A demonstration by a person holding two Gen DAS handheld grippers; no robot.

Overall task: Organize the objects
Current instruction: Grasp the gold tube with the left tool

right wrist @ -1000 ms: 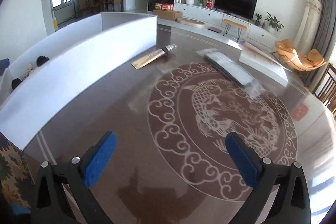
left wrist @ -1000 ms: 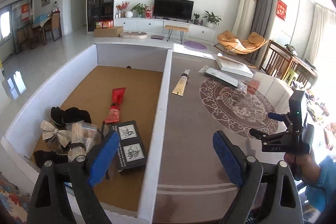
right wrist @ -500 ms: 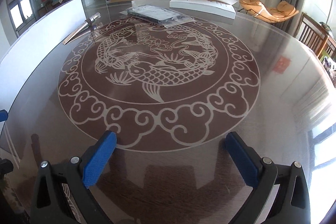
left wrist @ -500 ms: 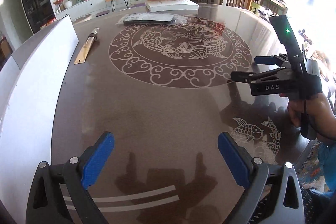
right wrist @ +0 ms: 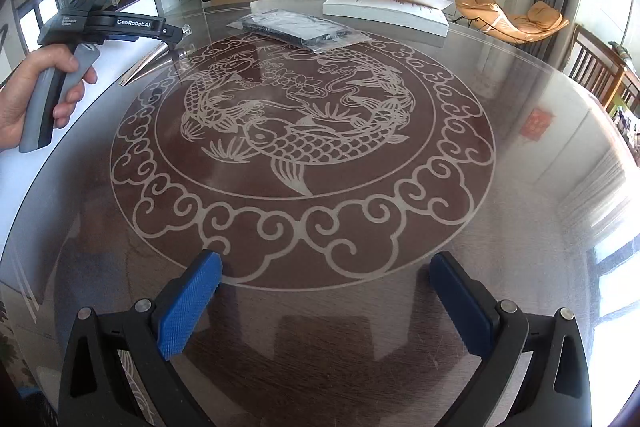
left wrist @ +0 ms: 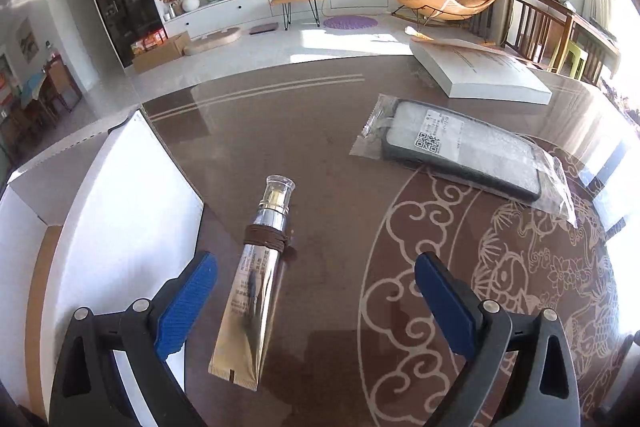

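Note:
A gold cosmetic tube (left wrist: 256,283) with a clear cap lies on the brown table, a brown band around its neck. My left gripper (left wrist: 316,303) is open and hovers over it, the tube lying between the blue pads nearer the left one. A dark phone case in a clear bag (left wrist: 464,151) lies further right. The white box wall (left wrist: 120,195) stands just left of the tube. My right gripper (right wrist: 324,303) is open and empty over the near table edge. The right wrist view shows the left gripper's body (right wrist: 100,23) above the tube (right wrist: 144,61) and the bagged case (right wrist: 300,29).
A flat white box (left wrist: 484,75) lies at the table's far edge, also in the right wrist view (right wrist: 384,11). The table (right wrist: 520,227) has a fish and cloud pattern. Wooden chairs (right wrist: 600,75) stand at the right.
My left gripper has swung away from the box interior, across the table, and now hovers over the gold tube. My right gripper has turned toward the table's middle. Both stay open.

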